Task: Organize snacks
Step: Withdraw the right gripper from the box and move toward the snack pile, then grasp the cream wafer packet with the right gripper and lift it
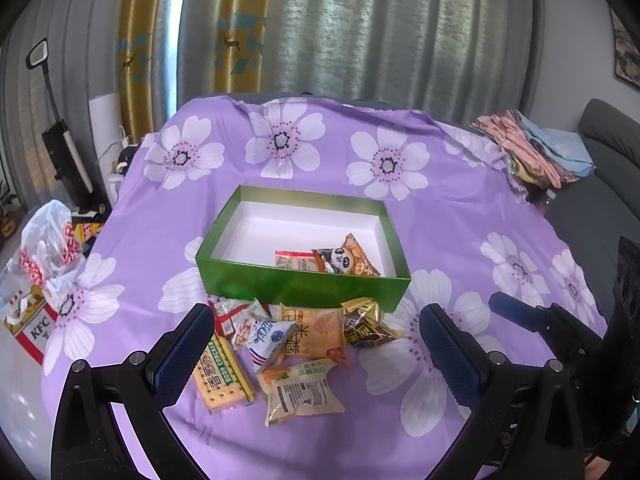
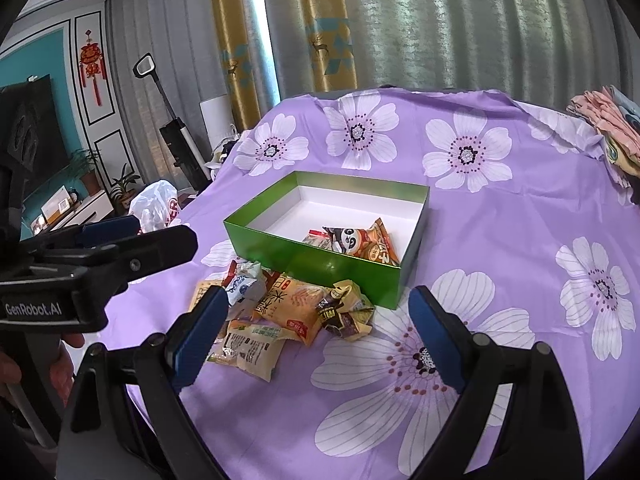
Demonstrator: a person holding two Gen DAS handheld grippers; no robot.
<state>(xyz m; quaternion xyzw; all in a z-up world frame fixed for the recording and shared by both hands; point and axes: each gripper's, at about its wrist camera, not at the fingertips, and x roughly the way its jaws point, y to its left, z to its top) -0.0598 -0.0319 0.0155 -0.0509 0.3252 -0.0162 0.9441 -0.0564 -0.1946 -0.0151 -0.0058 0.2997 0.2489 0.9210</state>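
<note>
Both grippers, left (image 1: 316,344) and right (image 2: 316,332), gape wide, holding nothing. Loose snacks (image 1: 296,344) lie before the green box (image 1: 304,284); panda packet (image 1: 344,258) inside. "KFC" bag (image 1: 36,328) at table edge. "GenRobot.AI" on left gripper.

Around the table
Purple floral tablecloth (image 1: 320,160), folded clothes (image 1: 536,148) (far corner), KFC bag (image 1: 36,320), upright vacuum (image 2: 180,136), curtains (image 2: 400,20).
</note>
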